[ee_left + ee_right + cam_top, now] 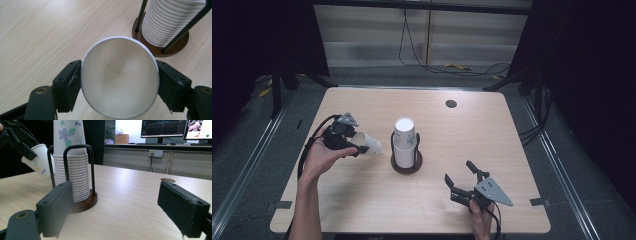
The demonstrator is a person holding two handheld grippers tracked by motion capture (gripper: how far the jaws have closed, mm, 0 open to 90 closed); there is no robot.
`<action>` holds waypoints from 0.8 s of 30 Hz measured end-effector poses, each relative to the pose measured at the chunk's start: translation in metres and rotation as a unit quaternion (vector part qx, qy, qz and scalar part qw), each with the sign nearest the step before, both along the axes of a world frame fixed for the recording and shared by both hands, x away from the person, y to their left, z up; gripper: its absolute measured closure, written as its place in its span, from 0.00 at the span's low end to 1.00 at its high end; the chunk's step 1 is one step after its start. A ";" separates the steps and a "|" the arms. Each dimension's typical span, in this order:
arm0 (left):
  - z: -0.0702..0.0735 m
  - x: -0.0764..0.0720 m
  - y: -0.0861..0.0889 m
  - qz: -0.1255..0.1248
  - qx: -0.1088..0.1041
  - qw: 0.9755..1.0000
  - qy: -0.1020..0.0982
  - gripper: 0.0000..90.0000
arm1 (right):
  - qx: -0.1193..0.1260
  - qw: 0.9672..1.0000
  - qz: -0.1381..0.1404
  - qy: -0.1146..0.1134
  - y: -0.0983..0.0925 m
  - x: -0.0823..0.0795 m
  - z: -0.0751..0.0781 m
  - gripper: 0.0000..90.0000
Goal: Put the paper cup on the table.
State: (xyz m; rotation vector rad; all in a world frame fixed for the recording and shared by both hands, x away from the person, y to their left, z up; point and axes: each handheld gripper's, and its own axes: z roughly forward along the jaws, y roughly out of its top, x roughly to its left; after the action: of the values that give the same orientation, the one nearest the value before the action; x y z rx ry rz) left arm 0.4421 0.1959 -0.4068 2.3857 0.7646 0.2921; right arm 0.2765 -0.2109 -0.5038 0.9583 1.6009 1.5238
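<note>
My left gripper (353, 145) clamps a paper cup (368, 143) lying sideways above the table (492, 135), mouth toward me, base pointing at the cup stack (405, 142) just beyond; my right gripper (460, 176) rests open, farther off.

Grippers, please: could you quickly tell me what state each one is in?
Left gripper: closed on a paper cup.
Right gripper: open, holding nothing.
</note>
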 end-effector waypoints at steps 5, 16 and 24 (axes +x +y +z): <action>0.002 0.007 -0.005 0.000 0.023 1.000 0.009 0.30 | 0.000 1.000 0.000 -0.002 0.000 0.000 0.000 0.14; 0.008 0.016 -0.019 -0.001 0.105 0.994 0.025 0.29 | 0.000 1.000 0.001 -0.003 0.000 0.000 0.000 0.14; 0.003 0.025 -0.025 -0.009 0.125 0.991 0.051 0.28 | 0.000 1.000 0.001 -0.004 0.000 0.000 0.000 0.14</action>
State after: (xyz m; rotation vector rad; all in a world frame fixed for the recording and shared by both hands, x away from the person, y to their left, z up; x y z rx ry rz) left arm 0.4674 0.1704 -0.4036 2.6585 0.7924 0.2749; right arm 0.2764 -0.2112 -0.5040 0.9489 1.5980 1.5268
